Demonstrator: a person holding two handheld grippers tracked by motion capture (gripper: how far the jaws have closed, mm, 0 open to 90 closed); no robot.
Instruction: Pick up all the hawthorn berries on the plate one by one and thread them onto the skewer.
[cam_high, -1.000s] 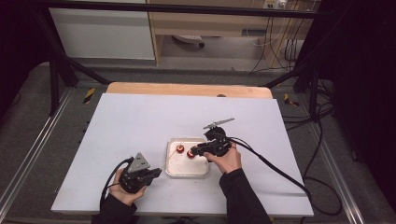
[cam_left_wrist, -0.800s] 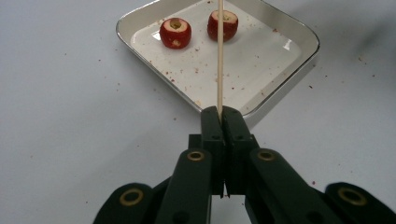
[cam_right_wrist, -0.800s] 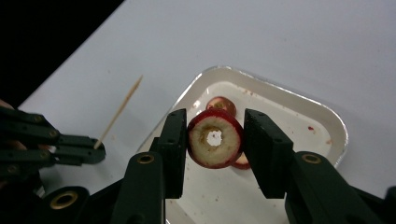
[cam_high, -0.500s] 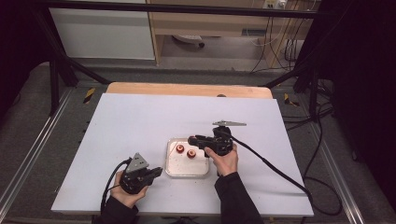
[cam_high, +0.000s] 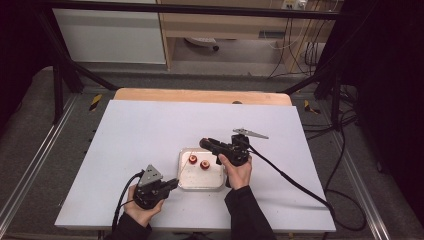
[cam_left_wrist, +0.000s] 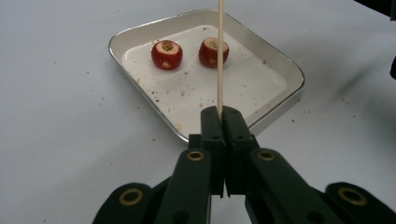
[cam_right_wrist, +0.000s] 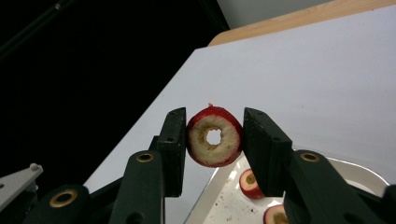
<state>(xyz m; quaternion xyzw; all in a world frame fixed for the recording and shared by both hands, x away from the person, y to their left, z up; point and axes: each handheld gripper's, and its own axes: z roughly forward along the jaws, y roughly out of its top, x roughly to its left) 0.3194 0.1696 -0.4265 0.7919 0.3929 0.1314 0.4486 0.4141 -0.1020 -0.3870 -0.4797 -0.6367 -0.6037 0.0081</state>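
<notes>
A white metal-rimmed tray (cam_high: 200, 181) (cam_left_wrist: 210, 91) holds two cored red fruits (cam_high: 192, 159) (cam_high: 204, 164) (cam_left_wrist: 166, 54) (cam_left_wrist: 213, 51). My left gripper (cam_high: 172, 183) (cam_left_wrist: 223, 114) sits at the tray's near left corner. It is shut on a thin wooden skewer (cam_left_wrist: 220, 56) that reaches out over the tray toward the fruits. My right gripper (cam_high: 205, 144) (cam_right_wrist: 214, 126) hovers above the tray's far edge and points left. It is shut on a third cored red fruit (cam_right_wrist: 214, 136), whose bored hole faces the camera. Below it lie the tray (cam_right_wrist: 224, 196) and a fruit (cam_right_wrist: 251, 184).
The tray stands on a white tabletop (cam_high: 150, 130) with a wooden strip (cam_high: 200, 96) along its far edge. Red crumbs dot the tray and the table around it (cam_left_wrist: 154, 100). Cables trail from both grippers, and a black frame surrounds the table.
The right gripper has rolled so its grey top plate lies flatter, and it has risen slightly with the fruit still in its jaws. The left gripper and skewer have barely moved.
</notes>
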